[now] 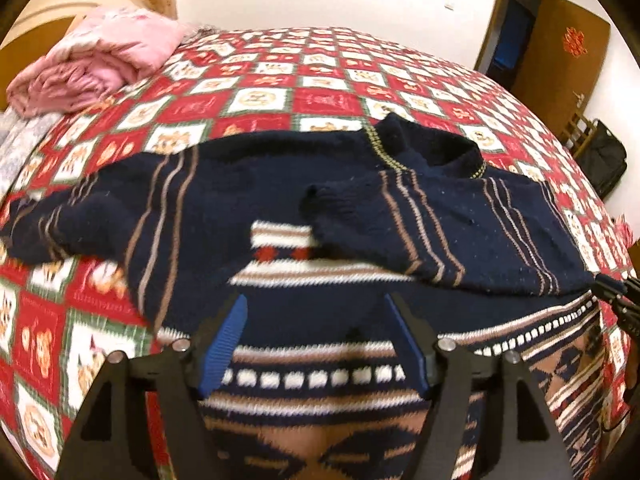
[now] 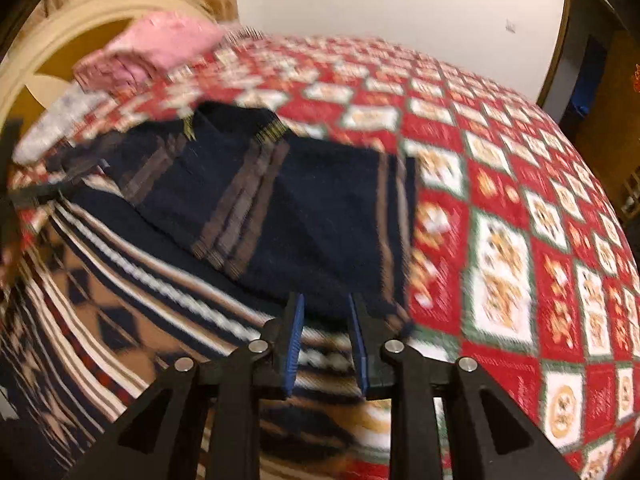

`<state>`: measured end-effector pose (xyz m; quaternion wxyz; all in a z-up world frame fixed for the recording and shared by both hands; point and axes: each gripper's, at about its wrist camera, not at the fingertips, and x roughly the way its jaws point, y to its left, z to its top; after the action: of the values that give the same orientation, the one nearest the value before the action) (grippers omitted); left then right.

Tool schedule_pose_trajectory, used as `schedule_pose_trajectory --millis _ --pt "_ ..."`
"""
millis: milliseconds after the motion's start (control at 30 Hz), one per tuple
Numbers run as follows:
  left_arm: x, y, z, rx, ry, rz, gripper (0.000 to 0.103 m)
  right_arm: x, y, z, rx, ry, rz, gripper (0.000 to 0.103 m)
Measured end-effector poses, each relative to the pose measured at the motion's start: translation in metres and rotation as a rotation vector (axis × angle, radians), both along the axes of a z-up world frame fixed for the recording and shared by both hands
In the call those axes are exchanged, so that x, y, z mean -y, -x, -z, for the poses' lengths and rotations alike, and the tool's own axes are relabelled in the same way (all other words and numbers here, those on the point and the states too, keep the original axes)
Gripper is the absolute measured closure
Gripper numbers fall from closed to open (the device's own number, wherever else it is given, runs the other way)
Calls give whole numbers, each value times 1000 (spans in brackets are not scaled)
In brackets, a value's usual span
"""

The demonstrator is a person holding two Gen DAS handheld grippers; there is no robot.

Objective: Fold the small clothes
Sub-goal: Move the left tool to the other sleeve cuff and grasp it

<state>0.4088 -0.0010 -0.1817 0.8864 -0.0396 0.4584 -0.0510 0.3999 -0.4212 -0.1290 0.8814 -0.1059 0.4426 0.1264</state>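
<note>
Left wrist view showed the navy sweater (image 1: 280, 184) mid-frame on the quilt (image 1: 256, 76), one sleeve folded in; left gripper (image 1: 316, 336) and right gripper (image 2: 326, 332) hovered released (nothing between them). Next, probably the other sleeve at left needed grasping.

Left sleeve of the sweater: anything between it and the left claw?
Nothing visible. The left claw hangs open over the sweater; the left sleeve lies flat on the bedspread, uncovered.
</note>
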Motion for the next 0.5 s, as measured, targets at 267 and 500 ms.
schedule_pose_trajectory --millis 267,500 --pt "-14 23 2 -2 -10 -13 30 -16 -16 44 -52 56 58 67" --pt "-54 38 2 35 -53 -85 30 -50 -2 28 -54 168 25 67"
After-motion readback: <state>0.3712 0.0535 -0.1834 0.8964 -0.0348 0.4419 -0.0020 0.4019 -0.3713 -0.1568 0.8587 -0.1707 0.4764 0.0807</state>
